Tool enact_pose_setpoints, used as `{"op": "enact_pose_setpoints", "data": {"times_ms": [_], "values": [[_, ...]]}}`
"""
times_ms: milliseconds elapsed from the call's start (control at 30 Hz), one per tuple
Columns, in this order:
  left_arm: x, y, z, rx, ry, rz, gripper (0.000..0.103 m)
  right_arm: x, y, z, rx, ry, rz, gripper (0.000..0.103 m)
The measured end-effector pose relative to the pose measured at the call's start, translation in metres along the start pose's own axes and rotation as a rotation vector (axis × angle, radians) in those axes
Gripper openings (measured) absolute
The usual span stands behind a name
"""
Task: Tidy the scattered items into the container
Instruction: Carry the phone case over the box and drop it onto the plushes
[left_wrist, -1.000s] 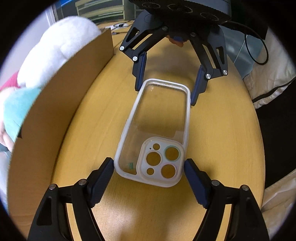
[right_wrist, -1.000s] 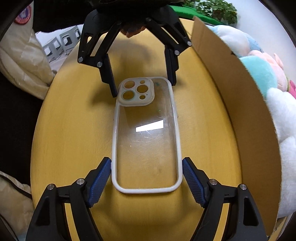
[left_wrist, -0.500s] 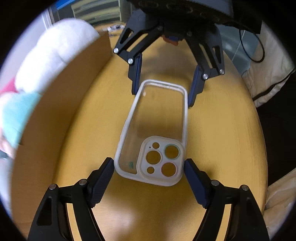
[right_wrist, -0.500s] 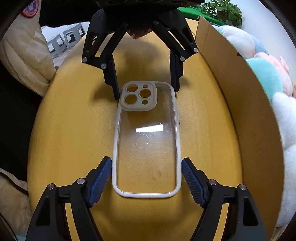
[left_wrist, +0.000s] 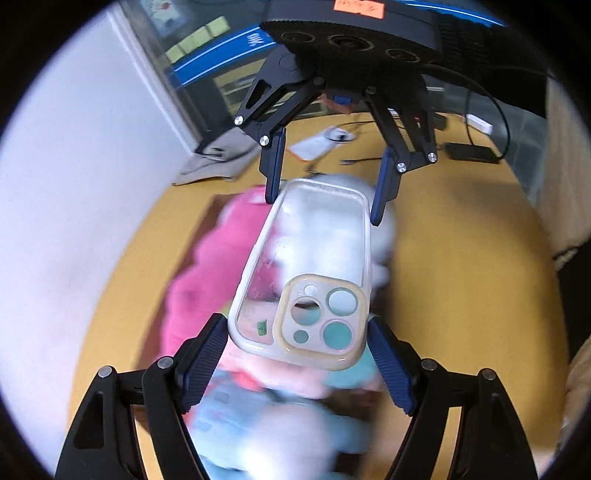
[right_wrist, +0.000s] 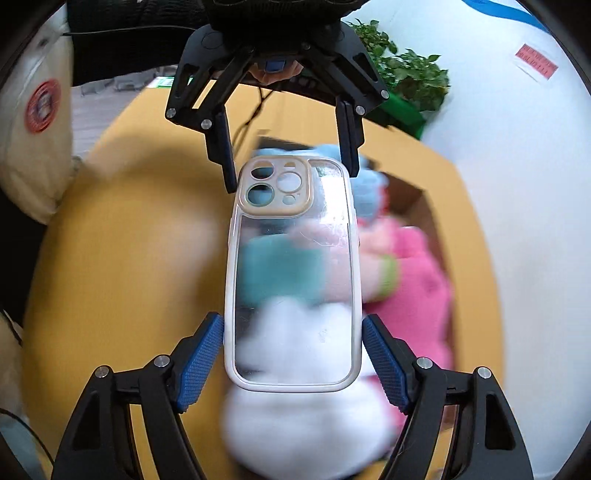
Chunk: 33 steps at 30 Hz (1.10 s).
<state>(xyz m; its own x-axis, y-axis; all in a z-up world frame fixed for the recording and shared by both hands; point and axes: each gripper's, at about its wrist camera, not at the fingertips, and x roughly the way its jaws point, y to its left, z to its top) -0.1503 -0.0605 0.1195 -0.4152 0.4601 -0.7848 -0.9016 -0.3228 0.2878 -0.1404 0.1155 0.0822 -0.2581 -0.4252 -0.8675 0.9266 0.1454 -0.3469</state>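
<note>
From the left wrist, we see our left gripper clamped on the camera-cutout end of the clear phone case, its blue pads pressed to both long edges, while the right gripper pinches the far end; the case hangs in the air above the cardboard box of plush toys. The risk, as we judge it, is an uneven let-go: if one side opens first, the case could swing off the other and land on the yellow table instead of in the box. A grey cloth, cables and a white wall sit beyond. From the right wrist, our right gripper grips the plain end of the phone case and the left gripper holds the lens end, with white, teal and pink toys blurred beneath. A slick rim held only by its edges could also slip. A green plant and a cream jacket frame the table.
</note>
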Motion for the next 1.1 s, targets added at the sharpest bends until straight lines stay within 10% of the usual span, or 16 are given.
{"op": "enact_pose_setpoints", "data": {"times_ms": [267,567,767,1100], "values": [[0.090,0.071,-0.010,-0.052,0.105,-0.088,0.077,0.050,-0.106,-0.020,0.072,0.061,0.057,0.081],[0.112,0.090,-0.024,-0.143,0.167,-0.135,0.082,0.115,-0.110,-0.064,0.173,0.092,0.141,0.081],[0.108,0.076,-0.047,-0.197,0.221,0.021,0.082,0.084,-0.103,-0.072,0.263,0.072,0.039,0.099],[-0.017,-0.029,-0.052,-0.471,-0.034,0.335,0.082,-0.017,0.033,-0.053,0.728,-0.173,-0.383,0.101]]}}
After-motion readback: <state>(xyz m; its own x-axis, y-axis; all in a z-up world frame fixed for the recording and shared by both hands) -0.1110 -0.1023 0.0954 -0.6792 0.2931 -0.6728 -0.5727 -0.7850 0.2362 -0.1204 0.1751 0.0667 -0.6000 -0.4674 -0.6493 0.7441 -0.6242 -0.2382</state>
